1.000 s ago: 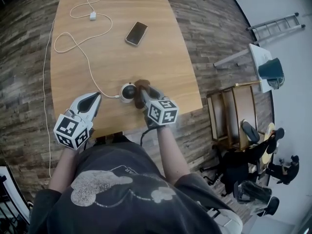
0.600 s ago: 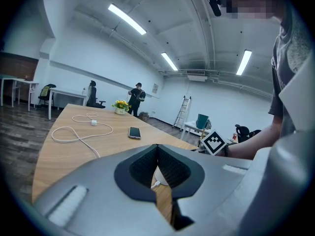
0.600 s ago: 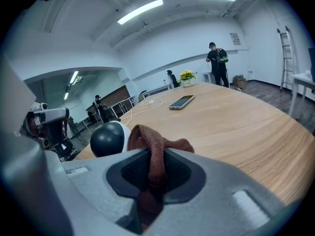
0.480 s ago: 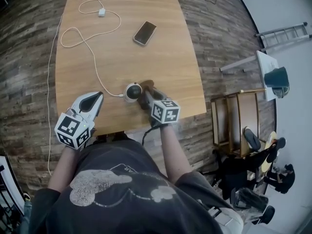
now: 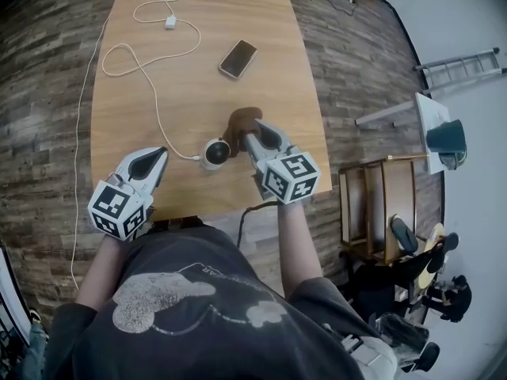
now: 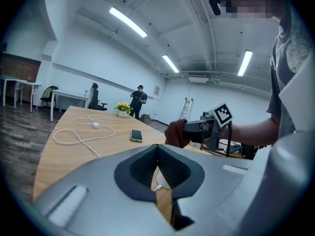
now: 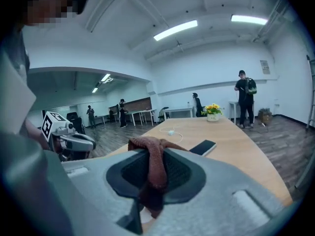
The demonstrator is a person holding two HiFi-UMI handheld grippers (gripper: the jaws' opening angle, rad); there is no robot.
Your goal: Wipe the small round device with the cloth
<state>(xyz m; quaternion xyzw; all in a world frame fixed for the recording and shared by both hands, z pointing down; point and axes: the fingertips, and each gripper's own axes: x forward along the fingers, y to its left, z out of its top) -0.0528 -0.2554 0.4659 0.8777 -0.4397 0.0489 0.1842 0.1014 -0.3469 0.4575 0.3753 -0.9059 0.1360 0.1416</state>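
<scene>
Looking down from the head view, nearest the person is the left hand-held gripper [image 5: 156, 157], lower left of the frame. Its jaws are pressed together with nothing in them, and it points up-right at the small round device [image 5: 215, 152] from a short way off.

The device sits on the table [image 5: 277, 93] near its front edge, between the two grippers. It's round, so there's no long axis to line up with. A white cable [image 5: 150, 93] plugs into its left side.

The bit that matters: the right hand-held gripper [image 5: 252, 134] is clamped on the brown cloth [image 5: 242, 119]. That cloth is just up and to the right of the device in the frame, right beside it. I can't tell from above whether they touch, but in the left gripper view the cloth looks to be up off the table. So my guess is the next wipe means bringing the cloth down-left and lowering it onto the dome. The right side is clearly the nearer one and has the cloth. The left could steady the device if it slides.

Farther up the table there's a phone [image 5: 238, 58], well apart, then the cable loops and the charger plug [image 5: 170, 22] near the top.
</scene>
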